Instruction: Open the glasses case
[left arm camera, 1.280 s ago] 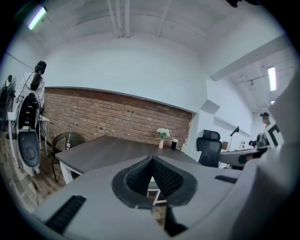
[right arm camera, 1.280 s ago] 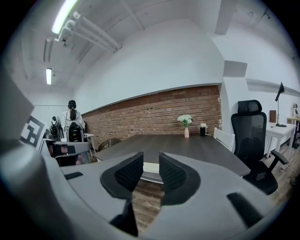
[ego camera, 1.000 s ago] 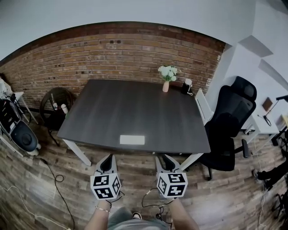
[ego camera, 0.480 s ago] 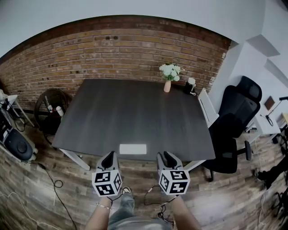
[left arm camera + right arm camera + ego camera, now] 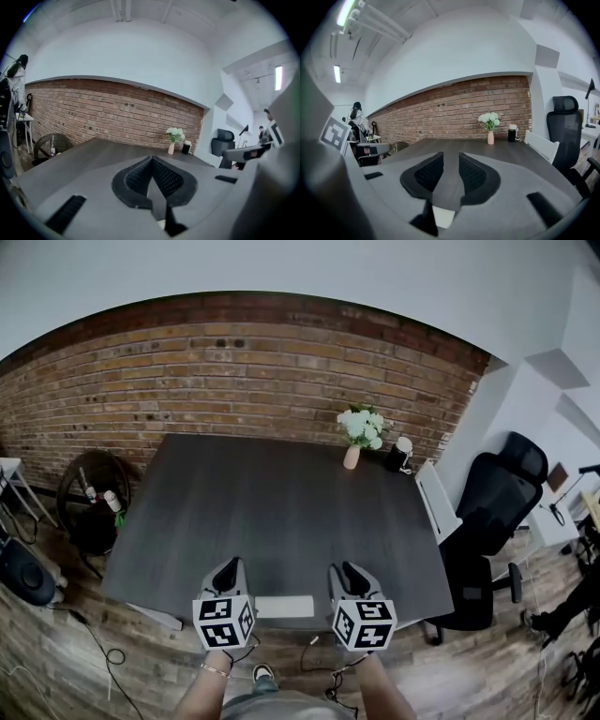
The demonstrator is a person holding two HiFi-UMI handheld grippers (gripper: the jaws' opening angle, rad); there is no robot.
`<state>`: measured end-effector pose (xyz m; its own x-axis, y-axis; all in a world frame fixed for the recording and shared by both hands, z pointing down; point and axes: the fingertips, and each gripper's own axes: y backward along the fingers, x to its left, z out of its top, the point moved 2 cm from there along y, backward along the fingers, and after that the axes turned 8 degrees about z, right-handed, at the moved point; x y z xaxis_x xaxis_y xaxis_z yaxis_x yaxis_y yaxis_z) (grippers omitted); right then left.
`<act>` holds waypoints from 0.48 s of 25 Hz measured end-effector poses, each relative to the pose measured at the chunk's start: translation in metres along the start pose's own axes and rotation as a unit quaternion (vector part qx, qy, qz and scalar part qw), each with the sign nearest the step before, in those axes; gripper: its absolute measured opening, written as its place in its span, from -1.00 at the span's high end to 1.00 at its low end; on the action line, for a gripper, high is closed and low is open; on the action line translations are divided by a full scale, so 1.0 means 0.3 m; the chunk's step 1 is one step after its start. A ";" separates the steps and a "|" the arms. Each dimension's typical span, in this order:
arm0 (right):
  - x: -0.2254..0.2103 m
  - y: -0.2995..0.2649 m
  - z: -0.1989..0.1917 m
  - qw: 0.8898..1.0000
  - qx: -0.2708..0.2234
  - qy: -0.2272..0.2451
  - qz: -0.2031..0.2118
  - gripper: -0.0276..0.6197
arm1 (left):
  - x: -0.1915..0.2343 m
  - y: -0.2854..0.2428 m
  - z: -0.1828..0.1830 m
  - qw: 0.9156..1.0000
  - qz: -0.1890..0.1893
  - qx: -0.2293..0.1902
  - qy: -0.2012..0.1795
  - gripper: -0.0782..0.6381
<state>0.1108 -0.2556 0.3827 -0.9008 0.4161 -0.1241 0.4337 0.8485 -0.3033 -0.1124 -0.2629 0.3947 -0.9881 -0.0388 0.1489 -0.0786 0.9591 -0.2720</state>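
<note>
Left gripper (image 5: pixel 227 570): jaws pressed together, empty; right gripper (image 5: pixel 348 571): jaws slightly apart, nothing between them; white glasses case (image 5: pixel 284 607) lies flat at near edge of dark table (image 5: pixel 281 512), between both grippers; far right corner: pink vase (image 5: pixel 352 457) holding white flowers (image 5: pixel 362 425); dark white-lidded cup (image 5: pixel 401 456) just right of it.

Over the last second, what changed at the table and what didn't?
The person stepped up to the dark rectangular table: the left gripper and right gripper, earlier over the wooden floor, now reach its near edge, flanking the flat white glasses case. Nothing taken hold of. The case stays closed in place; the pink flower vase too.
</note>
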 end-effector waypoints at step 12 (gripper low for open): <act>-0.130 -0.210 0.021 0.999 0.032 -0.005 -0.003 0.59 | 0.027 -0.255 -0.002 0.999 0.011 0.028 0.017 0.79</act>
<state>0.1184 -0.3275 0.4006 -0.9040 0.4069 -0.1315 0.4258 0.8282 -0.3643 -0.1144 -0.3365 0.4173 -0.9846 -0.0065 0.1748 -0.0646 0.9422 -0.3288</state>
